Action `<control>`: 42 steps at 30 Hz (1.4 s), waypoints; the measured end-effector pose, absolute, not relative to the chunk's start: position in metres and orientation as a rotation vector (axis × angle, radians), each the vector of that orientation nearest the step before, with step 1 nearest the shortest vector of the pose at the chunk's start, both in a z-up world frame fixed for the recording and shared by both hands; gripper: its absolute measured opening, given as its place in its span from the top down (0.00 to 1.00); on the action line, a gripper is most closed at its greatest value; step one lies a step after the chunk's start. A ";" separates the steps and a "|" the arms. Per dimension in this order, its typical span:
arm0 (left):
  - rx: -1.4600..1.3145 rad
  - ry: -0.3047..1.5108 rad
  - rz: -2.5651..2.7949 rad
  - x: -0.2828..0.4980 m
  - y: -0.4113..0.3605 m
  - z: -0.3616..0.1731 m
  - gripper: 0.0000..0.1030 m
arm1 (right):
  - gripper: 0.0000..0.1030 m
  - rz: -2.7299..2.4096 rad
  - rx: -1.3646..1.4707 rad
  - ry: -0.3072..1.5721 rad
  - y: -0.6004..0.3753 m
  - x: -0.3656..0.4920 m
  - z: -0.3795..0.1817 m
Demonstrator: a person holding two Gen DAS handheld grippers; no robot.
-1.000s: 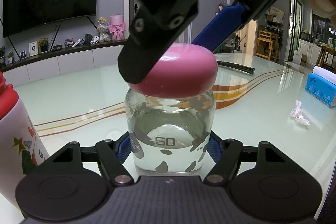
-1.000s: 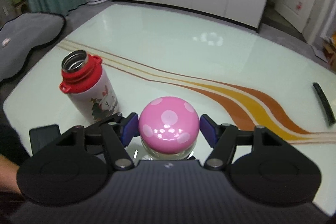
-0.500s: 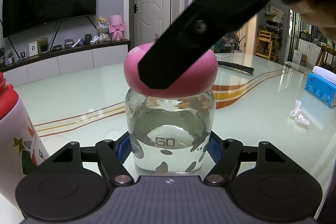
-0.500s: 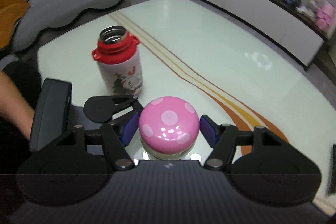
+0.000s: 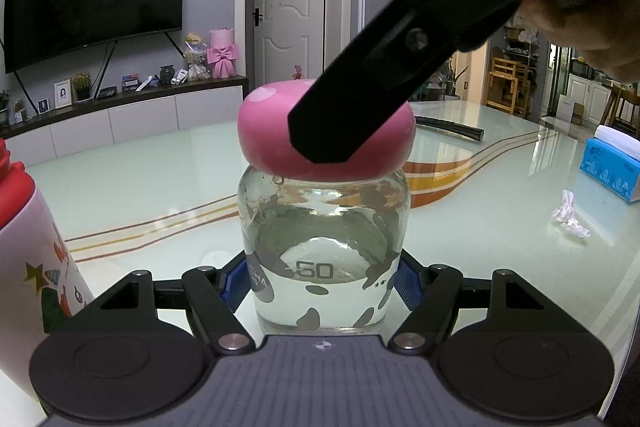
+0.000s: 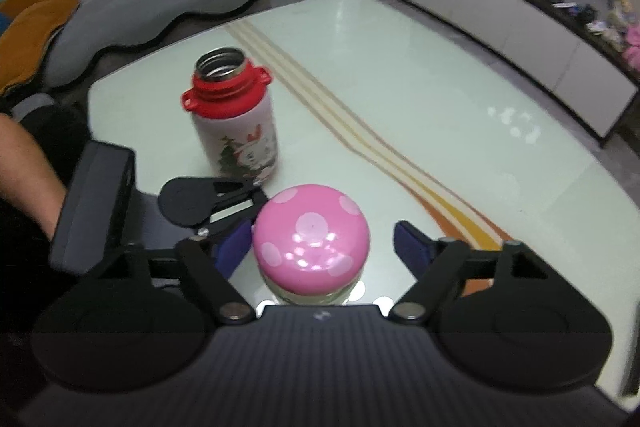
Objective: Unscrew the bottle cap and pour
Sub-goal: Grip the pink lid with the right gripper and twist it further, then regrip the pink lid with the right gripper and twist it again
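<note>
On the near left part of the pale green glass table [image 6: 440,99] stands the clear glass bottle [image 5: 324,251] with dark blotches, upright, its pink spotted cap [image 6: 312,243] on top. The left gripper [image 5: 322,285] is clamped on the bottle's lower body, a blue pad pressed to each side of the glass. The right gripper [image 6: 322,247] hangs over the cap from above and its jaws have just been opening: the cap sits between the blue pads [image 6: 412,247], the right one clearly off it with table showing in the gap, the left one just beside the cap, contact not clear. From the left wrist view one black finger of that gripper crosses in front of the cap. To the left of the bottle, near but apart, stands a white flask with a red collar [image 6: 236,119], upright and uncapped, its steel mouth open; it lies close to the table's near-left curved edge, beyond which a grey cushion [image 6: 160,7] lies on the floor. Rightward and farther off the glass runs wide and bare, crossed by orange and yellow stripes [image 6: 360,135], up to a dark long object [image 5: 448,127], a crumpled tissue [image 5: 568,215] and a blue tissue box [image 5: 612,167] near the right edge.
</note>
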State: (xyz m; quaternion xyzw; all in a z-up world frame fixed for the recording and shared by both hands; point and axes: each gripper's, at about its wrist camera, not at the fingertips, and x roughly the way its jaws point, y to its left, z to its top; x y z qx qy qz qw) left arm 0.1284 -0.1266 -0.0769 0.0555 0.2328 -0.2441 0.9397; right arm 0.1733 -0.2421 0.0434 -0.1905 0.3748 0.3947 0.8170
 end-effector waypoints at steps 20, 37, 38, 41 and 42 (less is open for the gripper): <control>0.113 0.479 -0.497 0.123 -0.129 -0.075 0.28 | 0.19 0.079 0.160 0.937 -0.218 0.150 0.057; 0.111 0.478 -0.497 0.123 -0.132 -0.074 0.28 | 0.38 0.061 0.029 0.936 -0.196 0.152 0.047; 0.111 0.478 -0.497 0.124 -0.131 -0.075 0.28 | 0.38 0.069 0.022 0.935 -0.197 0.152 0.046; 0.111 0.477 -0.497 0.125 -0.130 -0.075 0.28 | 0.38 0.095 0.001 0.936 -0.198 0.152 0.046; 0.111 0.478 -0.498 0.126 -0.130 -0.074 0.28 | 0.38 0.107 -0.008 0.936 -0.198 0.153 0.045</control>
